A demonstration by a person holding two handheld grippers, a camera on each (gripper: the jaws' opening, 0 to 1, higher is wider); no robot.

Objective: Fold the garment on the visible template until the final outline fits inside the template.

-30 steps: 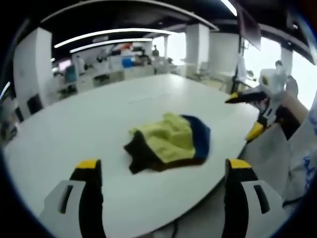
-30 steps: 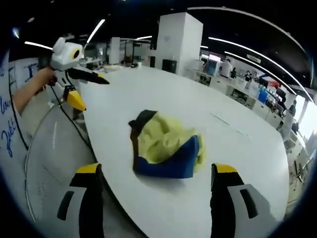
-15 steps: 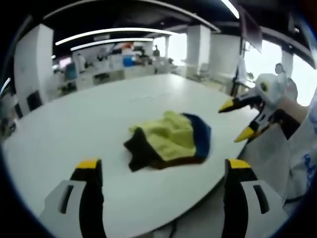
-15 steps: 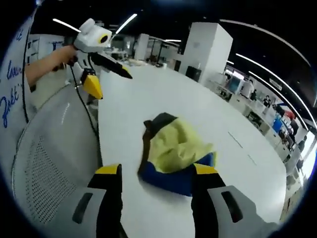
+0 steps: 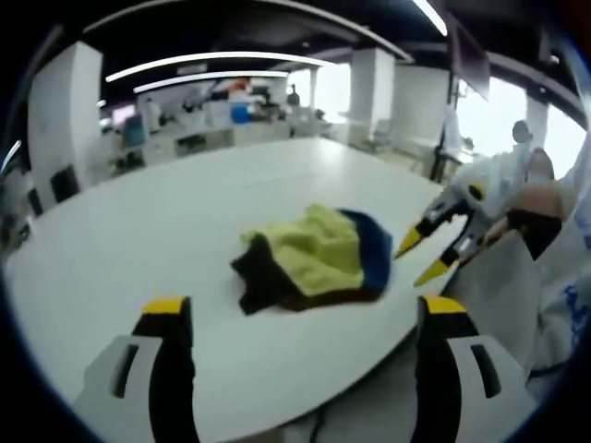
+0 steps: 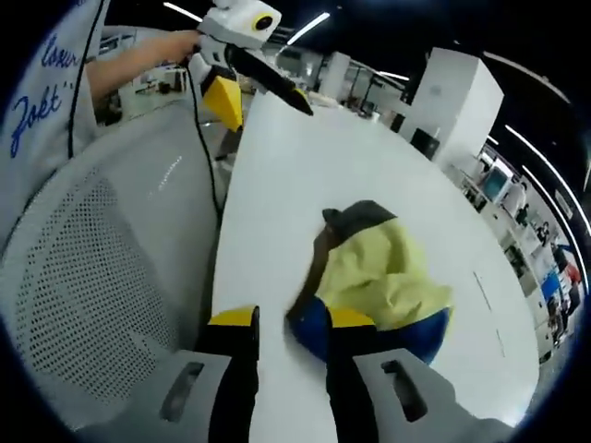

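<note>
Garment (image 5: 314, 258): crumpled heap of yellow, blue and dark brown cloth, lying on the table (image 5: 138, 231) near its curved near edge; not spread flat. In the right gripper view (image 6: 383, 281) yellow on top, blue along the near side, dark part at the far end.

Table: large, white, rounded edge; bare around the heap.

Left gripper (image 5: 300, 314): jaws wide apart, holding nothing; yellow-tipped black fingers rising from the bottom of its own view, framing the heap, well short of it. In the right gripper view (image 6: 254, 88) seen at top, held by a hand (image 6: 175, 41), jaws spread, above the table edge, well apart from the cloth.

Right gripper (image 6: 291, 318): jaws narrow, a small gap between them; nothing clamped, as far as can be told. Tips right at the blue edge of the heap; one tip overlaps the cloth in its own view, contact not certain. In the left gripper view (image 5: 420, 258) entering from the right, yellow tips pointing down toward the blue side of the heap, just beside it.

Chair (image 6: 92, 268): white perforated seat, beside the table edge in the right gripper view.

Cable (image 6: 208, 175): dark, hanging down from the left gripper along the table edge.

Room: open office, white pillars, ceiling strip lights, desks far behind.
</note>
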